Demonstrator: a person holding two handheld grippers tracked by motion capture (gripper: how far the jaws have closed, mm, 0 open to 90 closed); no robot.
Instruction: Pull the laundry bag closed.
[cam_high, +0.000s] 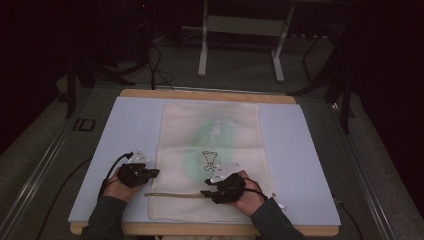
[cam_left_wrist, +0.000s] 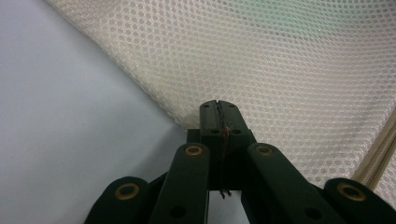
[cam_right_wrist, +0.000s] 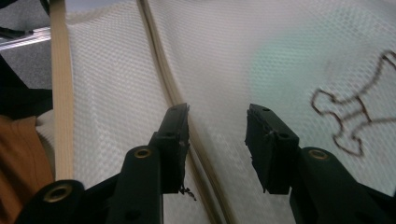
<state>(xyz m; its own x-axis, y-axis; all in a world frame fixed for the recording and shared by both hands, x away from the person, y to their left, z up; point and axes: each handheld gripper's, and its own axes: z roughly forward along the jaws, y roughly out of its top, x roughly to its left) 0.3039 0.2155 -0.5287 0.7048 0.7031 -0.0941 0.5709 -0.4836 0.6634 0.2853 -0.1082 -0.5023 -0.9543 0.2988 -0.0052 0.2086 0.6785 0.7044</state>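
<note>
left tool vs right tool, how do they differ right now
The left tool has its jaws pressed shut at the side edge of the mesh bag; whether mesh is pinched between them is unclear. The right tool has its jaws open, with the bag's zipper running beside one jaw. In the high view, the left sits at the bag's left edge, the right over its lower middle. Both are black, hand-held and low over the bag.

In the high view the right gripper (cam_high: 207, 187) covers a stretch of the zipper (cam_high: 172, 195), and whether a slider sits there cannot be told. The bag (cam_high: 210, 150) runs off every edge of the left gripper view. What lies inside it is just a green blur (cam_right_wrist: 289, 56). The brown mark (cam_right_wrist: 352, 116) is cut by the right edge.
</note>
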